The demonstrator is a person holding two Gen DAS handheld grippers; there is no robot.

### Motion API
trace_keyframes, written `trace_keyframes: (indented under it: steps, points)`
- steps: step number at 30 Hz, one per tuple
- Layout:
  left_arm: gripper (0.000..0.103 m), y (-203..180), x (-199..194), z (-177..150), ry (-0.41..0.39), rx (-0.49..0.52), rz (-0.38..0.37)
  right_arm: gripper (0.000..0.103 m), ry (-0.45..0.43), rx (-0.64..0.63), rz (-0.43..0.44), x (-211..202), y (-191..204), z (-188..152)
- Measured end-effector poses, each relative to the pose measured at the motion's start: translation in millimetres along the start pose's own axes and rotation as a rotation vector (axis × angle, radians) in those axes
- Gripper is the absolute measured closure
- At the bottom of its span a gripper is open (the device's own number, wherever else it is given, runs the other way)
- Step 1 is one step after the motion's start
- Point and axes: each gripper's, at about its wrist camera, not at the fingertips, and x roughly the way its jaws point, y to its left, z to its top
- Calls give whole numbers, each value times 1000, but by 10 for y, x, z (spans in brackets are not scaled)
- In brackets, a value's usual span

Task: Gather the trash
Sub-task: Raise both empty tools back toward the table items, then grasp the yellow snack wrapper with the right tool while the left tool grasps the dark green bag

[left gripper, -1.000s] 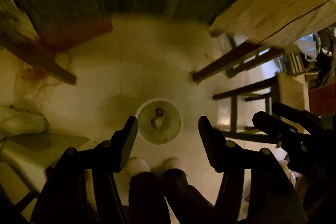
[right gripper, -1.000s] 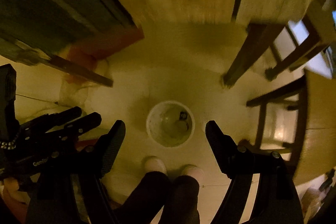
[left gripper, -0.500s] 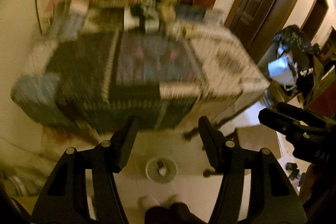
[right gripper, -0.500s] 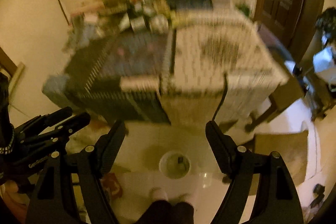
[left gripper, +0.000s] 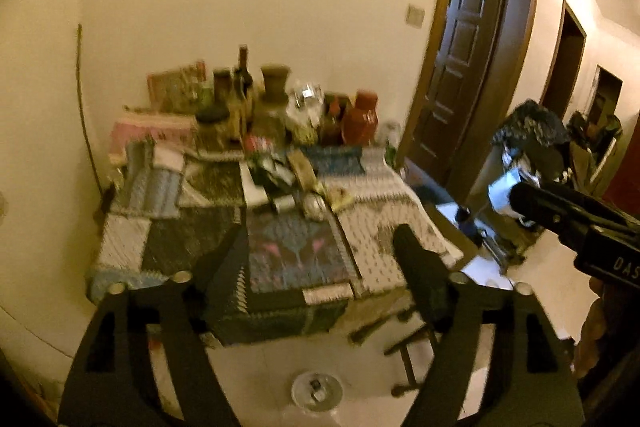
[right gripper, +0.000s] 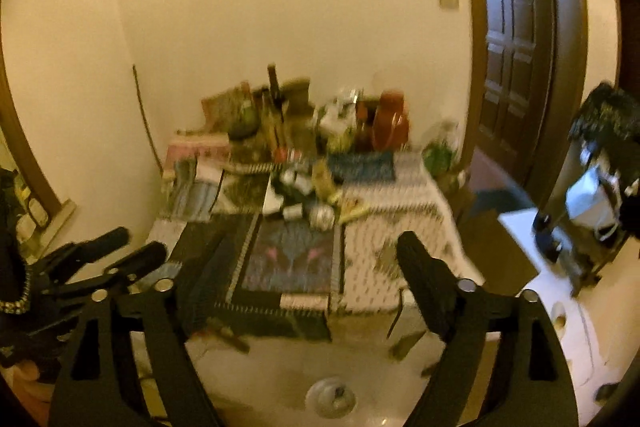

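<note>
A white bin (left gripper: 317,389) with a few bits of trash in it stands on the floor below me; it also shows in the right wrist view (right gripper: 330,396). A pile of crumpled wrappers and small cans (left gripper: 298,187) lies mid-table on the patterned cloth (left gripper: 296,251), also in the right wrist view (right gripper: 316,201). My left gripper (left gripper: 322,255) is open and empty, raised in front of the table. My right gripper (right gripper: 310,259) is open and empty at the same height; it also shows at the right edge of the left wrist view (left gripper: 568,211).
Bottles, jars and a red jug (left gripper: 360,117) crowd the table's far edge against the wall. A dark door (left gripper: 468,75) stands to the right. A chair heaped with bags (left gripper: 524,155) is further right. Stool legs (left gripper: 404,343) stand under the table's front.
Both grippers have swung up from pointing straight down at the bin to facing the table. The bin has dropped to the bottom of both views. Both stay open.
</note>
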Motion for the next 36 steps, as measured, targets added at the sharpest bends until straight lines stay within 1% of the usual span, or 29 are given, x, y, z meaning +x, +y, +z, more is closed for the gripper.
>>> trace_keyframes:
  steps: [1,2,3,4,7,11,15,18,20,25,31,36]
  points:
    - [14,18,-47,52,-20,0,12,14,-29,-5,-11,-43,15,39]
    - [11,42,-76,97,-39,-2,22,9,-50,-9,-18,-52,14,75]
    - [11,67,-100,144,-59,-4,33,3,-66,-13,-23,-70,16,94]
    - [10,89,-109,190,-70,-6,41,1,-89,-18,-29,-66,10,127]
    - [10,145,-30,318,-78,-15,51,0,-119,-28,-40,36,-41,201]
    - [10,161,237,450,-71,-27,75,0,-94,-32,-35,273,-135,270]
    - [10,107,631,624,-51,-31,117,0,-63,-41,-14,611,-339,386]
    - [10,76,956,804,-42,-48,149,0,-42,-50,9,873,-520,550]
    - [10,66,1188,939,-22,-63,164,0,-36,-57,19,988,-624,649]
    - [10,45,1603,1153,-2,-117,217,0,7,-95,43,1379,-903,915]
    - [10,78,2018,1237,30,-163,272,0,78,-125,94,1891,-1111,1096]
    - [10,251,2319,1291,82,-157,271,0,152,-90,113,2267,-1146,1117]
